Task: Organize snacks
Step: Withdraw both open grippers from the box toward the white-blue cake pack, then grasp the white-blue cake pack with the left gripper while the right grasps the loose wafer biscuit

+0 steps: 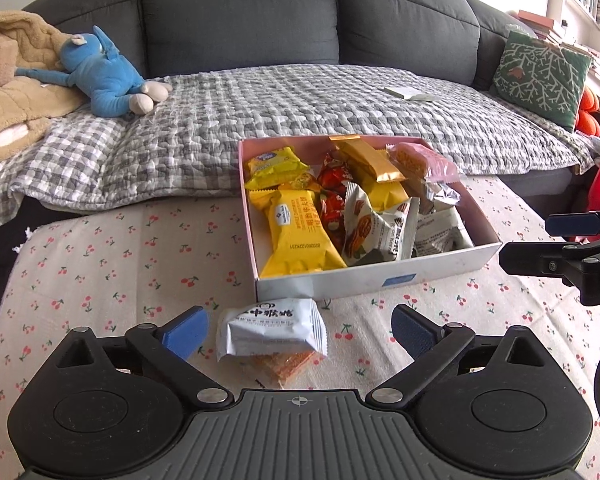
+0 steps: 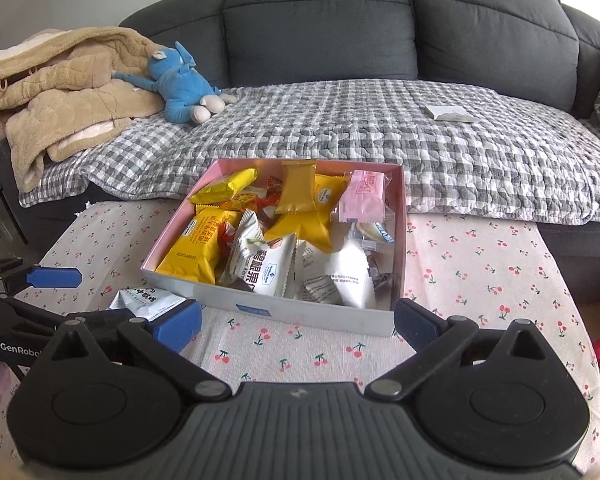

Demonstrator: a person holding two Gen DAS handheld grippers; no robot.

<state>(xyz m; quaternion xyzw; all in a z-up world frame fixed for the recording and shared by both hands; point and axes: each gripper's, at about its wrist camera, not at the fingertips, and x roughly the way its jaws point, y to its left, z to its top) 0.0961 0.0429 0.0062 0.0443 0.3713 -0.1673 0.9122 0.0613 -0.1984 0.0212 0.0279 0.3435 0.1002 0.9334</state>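
Snacks are filling the box [image 1: 364, 276], a shallow white carton with a pink inside, sitting on the bench [image 1: 112, 264] under a cherry-print cloth, its far edge close to the sofa [image 1: 236, 16]. Inside, a yellow pack [image 1: 296, 236] is lying at the near left corner, a gold pack [image 1: 370, 160] is leaning toward the back, red wrappers are showing between them, and white packs are crowding the near right. A pink pack [image 2: 360, 196] is resting at the far right of the box in the right wrist view.

Outside the box, a grey-white pack [image 1: 270, 328] is lying on the cloth just in front of the near wall, partly covering an orange pack [image 1: 286, 364] beneath it.

The left tongs [image 1: 300, 330] are standing spread wide, blue pads on either side of the grey-white pack and not touching it. The right tongs [image 2: 296, 322] are also spread wide, nothing between them, hovering before the box's near right corner.

Further out, a checked quilt [image 1: 300, 100] is covering the sofa seat, with a blue plush toy [image 1: 104, 76], a tan blanket [image 1: 12, 96], a green cushion [image 1: 540, 76] and a small white packet [image 1: 408, 93] lying on it.
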